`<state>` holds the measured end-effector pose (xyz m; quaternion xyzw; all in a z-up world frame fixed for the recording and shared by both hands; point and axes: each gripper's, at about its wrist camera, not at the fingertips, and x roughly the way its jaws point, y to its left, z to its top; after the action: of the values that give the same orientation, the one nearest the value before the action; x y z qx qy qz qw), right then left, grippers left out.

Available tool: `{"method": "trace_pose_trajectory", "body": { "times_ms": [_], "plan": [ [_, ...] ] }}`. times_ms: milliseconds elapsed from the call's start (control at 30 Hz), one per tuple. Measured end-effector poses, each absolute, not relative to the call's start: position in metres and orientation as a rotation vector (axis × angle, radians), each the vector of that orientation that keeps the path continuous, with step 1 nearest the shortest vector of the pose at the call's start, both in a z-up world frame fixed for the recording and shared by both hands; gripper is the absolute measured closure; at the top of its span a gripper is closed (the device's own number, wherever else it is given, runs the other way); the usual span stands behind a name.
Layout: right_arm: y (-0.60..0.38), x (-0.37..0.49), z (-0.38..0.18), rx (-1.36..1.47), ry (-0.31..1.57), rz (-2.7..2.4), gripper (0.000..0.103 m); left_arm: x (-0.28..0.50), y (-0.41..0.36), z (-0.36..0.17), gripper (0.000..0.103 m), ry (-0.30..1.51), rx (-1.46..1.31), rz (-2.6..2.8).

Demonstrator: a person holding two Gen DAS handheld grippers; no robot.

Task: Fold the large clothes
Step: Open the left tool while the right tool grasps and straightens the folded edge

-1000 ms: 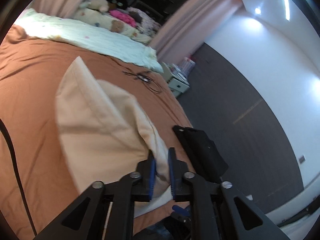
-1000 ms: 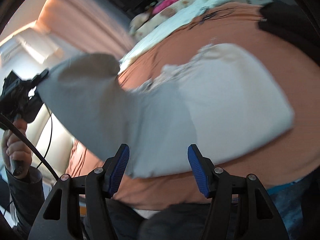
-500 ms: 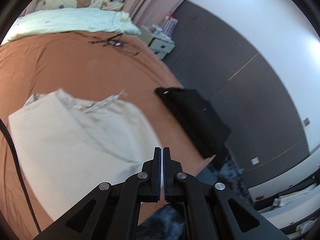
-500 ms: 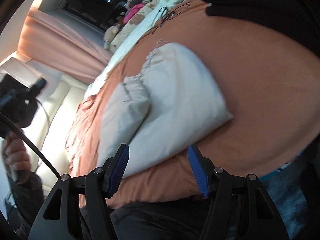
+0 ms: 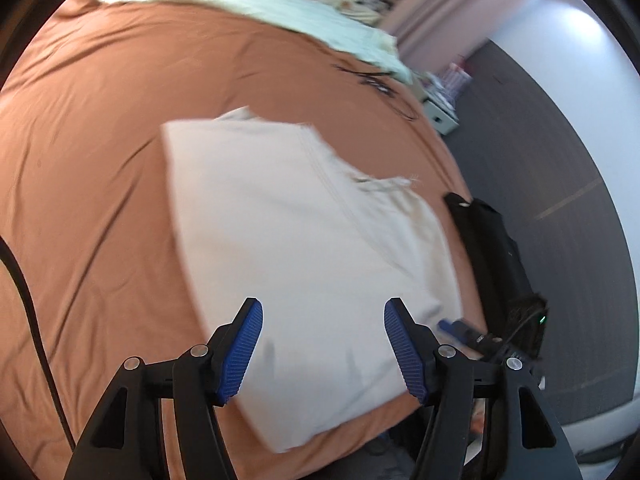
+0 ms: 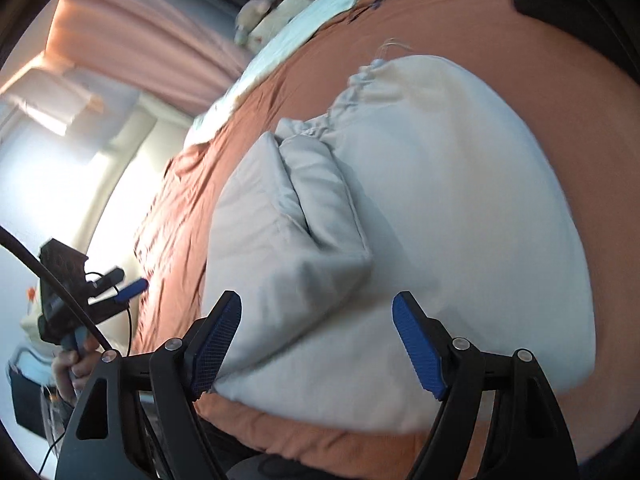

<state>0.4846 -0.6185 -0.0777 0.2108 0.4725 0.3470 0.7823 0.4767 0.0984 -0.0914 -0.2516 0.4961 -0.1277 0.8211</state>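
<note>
One cream garment (image 5: 304,248), folded into a thick rectangle with a loose flap on top, lies on my rust-brown bedsheet (image 5: 100,128) before pink curtains (image 6: 132,36), just beyond my left tongs (image 5: 323,344) and right tongs (image 6: 316,340), both freshly spread and gripping nothing

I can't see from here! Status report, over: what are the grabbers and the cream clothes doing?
Left gripper open, jaws just opened, empty. Right gripper open, empty. Cream garment lies folded on the orange bedsheet. Black clothing beside it, not blocking.
</note>
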Motion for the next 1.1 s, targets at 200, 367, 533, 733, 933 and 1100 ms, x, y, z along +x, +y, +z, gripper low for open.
{"method": "trace_pose_trajectory", "body": {
  "times_ms": [200,367,533,733,933,1100],
  "plan": [
    [-0.590,0.541,-0.070,0.340,1.131,0.813,0.025,0.466,0.134,-0.131,0.039,1.079,-0.623,-0.198],
    [-0.555,0.585,-0.073,0.259,1.230,0.884,0.025,0.460,0.146,-0.158,0.039,1.108,-0.676,-0.179],
    [-0.519,0.620,-0.075,0.218,1.302,0.987,0.025,0.453,0.151,-0.173,0.039,1.120,-0.705,-0.156],
    [-0.463,0.646,-0.087,0.119,1.357,1.078,0.025,0.444,0.155,-0.182,0.048,1.116,-0.758,-0.131],
    [-0.435,0.649,-0.079,0.011,1.309,1.024,0.084,0.435,0.160,-0.193,0.057,1.136,-0.806,-0.116],
    [-0.441,0.617,-0.042,-0.050,1.178,0.986,0.098,0.437,0.148,-0.188,0.058,1.149,-0.787,-0.131]
  ]
}}
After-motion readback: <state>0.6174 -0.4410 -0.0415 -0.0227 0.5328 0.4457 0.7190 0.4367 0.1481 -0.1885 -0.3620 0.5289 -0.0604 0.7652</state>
